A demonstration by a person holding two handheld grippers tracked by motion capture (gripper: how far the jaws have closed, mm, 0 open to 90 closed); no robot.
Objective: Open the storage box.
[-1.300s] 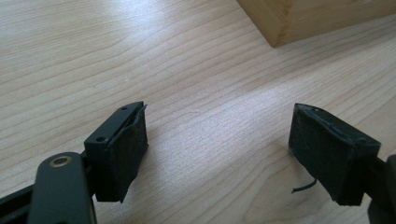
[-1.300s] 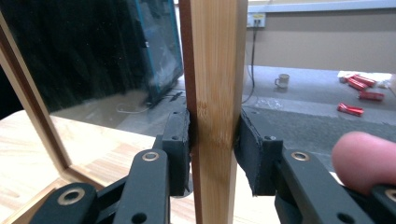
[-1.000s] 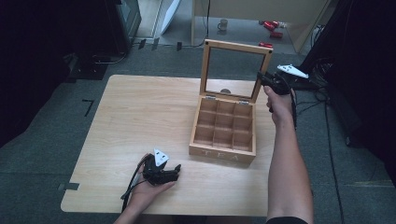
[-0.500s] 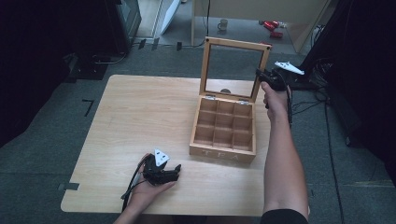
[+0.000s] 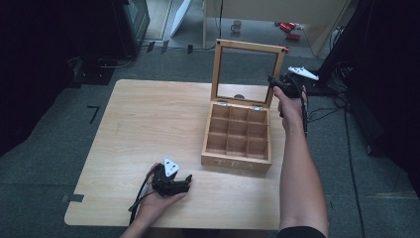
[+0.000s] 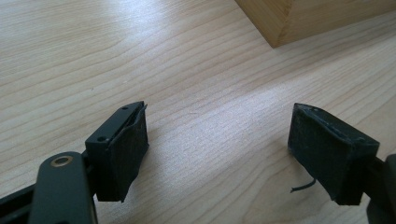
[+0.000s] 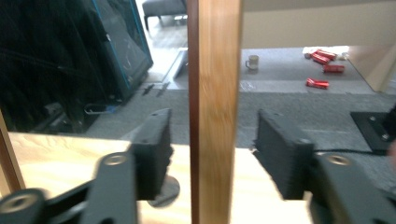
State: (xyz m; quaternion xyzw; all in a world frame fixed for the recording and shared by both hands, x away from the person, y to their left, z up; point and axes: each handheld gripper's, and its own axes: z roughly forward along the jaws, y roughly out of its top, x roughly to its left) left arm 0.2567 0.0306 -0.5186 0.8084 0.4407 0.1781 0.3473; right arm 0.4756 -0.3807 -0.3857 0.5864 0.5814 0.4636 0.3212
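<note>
A wooden tea box (image 5: 237, 141) with several empty compartments stands open on the right half of the table (image 5: 148, 124). Its glass-paned lid (image 5: 247, 49) stands upright. My right gripper (image 5: 275, 82) is at the lid's right edge. In the right gripper view the lid's wooden frame bar (image 7: 215, 93) runs upright between the open jaws of that gripper (image 7: 212, 140), with a gap on each side. My left gripper (image 5: 174, 181) rests low over the table's front edge, held in a hand. Its jaws (image 6: 217, 144) are wide open with bare wood between them, and a corner of the box (image 6: 299, 18) is ahead.
A small round grey object (image 5: 239, 96) lies on the table behind the lid. On the floor beyond are a mug (image 5: 237, 26), red items (image 5: 289, 27) and a dark cabinet (image 5: 131, 25). Cables (image 5: 322, 106) trail off the table's right side.
My right gripper has moved left, from off the lid's right side to its right frame bar, which now stands between its jaws. The left gripper has not moved.
</note>
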